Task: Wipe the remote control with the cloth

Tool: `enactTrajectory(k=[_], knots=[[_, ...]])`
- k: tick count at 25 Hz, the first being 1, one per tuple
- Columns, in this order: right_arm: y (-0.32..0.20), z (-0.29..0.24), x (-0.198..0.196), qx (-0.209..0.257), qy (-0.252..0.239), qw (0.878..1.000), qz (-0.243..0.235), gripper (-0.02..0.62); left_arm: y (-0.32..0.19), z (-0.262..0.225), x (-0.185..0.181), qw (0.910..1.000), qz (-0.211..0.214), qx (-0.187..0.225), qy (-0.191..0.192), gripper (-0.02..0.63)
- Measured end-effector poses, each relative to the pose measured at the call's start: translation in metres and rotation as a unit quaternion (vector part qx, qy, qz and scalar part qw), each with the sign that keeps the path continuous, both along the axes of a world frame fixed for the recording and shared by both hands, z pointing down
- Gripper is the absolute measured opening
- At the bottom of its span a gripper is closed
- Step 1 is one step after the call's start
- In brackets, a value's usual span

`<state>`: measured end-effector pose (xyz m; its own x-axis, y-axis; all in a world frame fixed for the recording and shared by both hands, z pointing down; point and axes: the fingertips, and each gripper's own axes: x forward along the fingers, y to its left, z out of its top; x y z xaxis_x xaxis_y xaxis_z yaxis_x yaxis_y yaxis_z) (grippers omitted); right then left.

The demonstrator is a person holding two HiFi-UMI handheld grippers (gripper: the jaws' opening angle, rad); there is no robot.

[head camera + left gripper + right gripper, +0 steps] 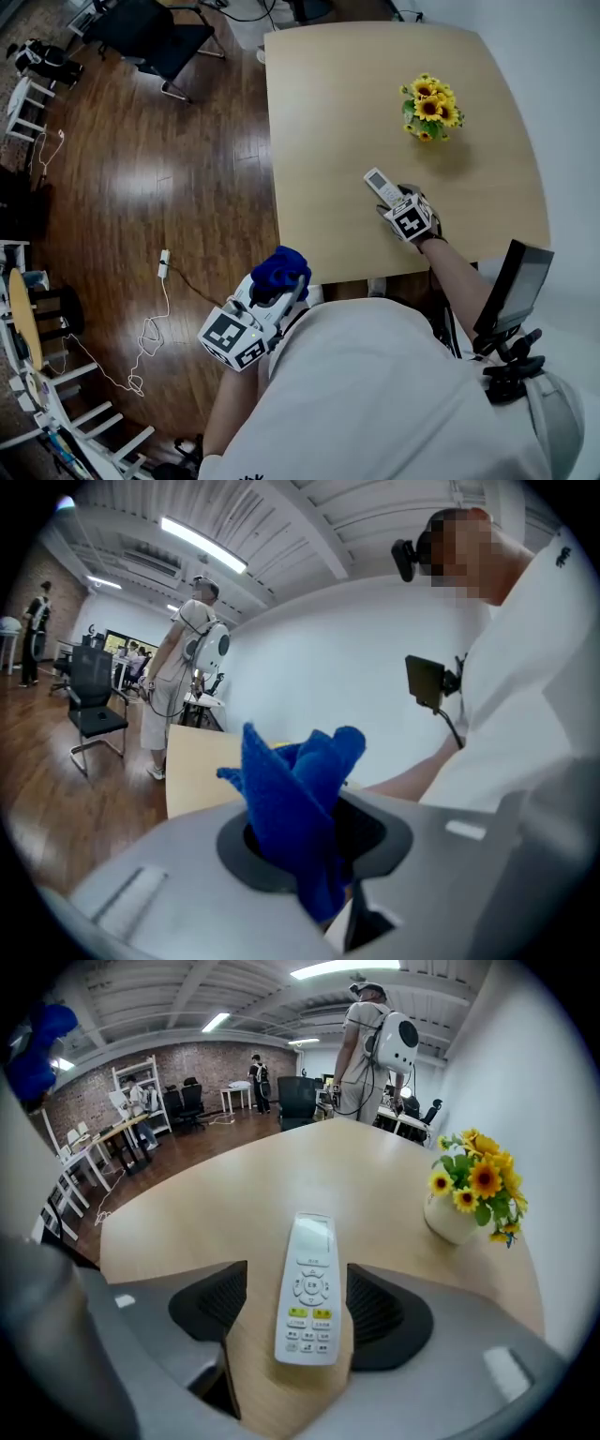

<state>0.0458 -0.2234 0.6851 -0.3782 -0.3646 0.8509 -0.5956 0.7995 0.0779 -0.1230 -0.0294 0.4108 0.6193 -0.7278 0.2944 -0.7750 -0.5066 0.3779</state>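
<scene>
My left tool (283, 287) pinches a bunched blue cloth (279, 266), held off the near left corner of the bench (328, 112), above the wood floor (169, 178). At the bench's near right, my right tool (394, 199) has its jaws spread either side of the white remote control (309, 1288), lying flat with its buttons up. Yellow flowers (430, 106) stand beyond it.

No words or numbers can be read. The remote (307, 1290) has small print on its buttons (308, 1288), too fine to make out. The marker cube (411, 222) on the right gripper (387, 195) and the marker cube (232, 339) on the left gripper (281, 284) bear only black-and-white square patterns. Dark print on the shirt (375, 394) is cut off at the frame's bottom.
</scene>
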Motion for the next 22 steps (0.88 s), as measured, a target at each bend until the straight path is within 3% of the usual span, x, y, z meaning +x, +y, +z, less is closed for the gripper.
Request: enactTrajectory(k=[6, 14, 19, 22], knots=[[-0.02, 0.027, 0.001, -0.013, 0.019, 1.0, -0.005, 0.293, -0.002, 0.004, 0.001, 0.9994, -0.026, -0.019, -0.011, 0.11], [-0.018, 0.057, 0.005, -0.056, -0.007, 0.998, -0.015, 0.264, -0.013, 0.014, 0.006, 0.999, -0.03, -0.029, -0.012, 0.11], [0.007, 0.024, 0.014, -0.061, 0.007, 0.998, -0.003, 0.261, 0.003, -0.018, 0.005, 0.9996, -0.02, -0.016, -0.013, 0.11], [0.005, 0.012, 0.009, -0.075, -0.027, 0.997, 0.014, 0.261, -0.009, -0.015, 0.003, 0.9998, -0.011, -0.011, -0.013, 0.11]])
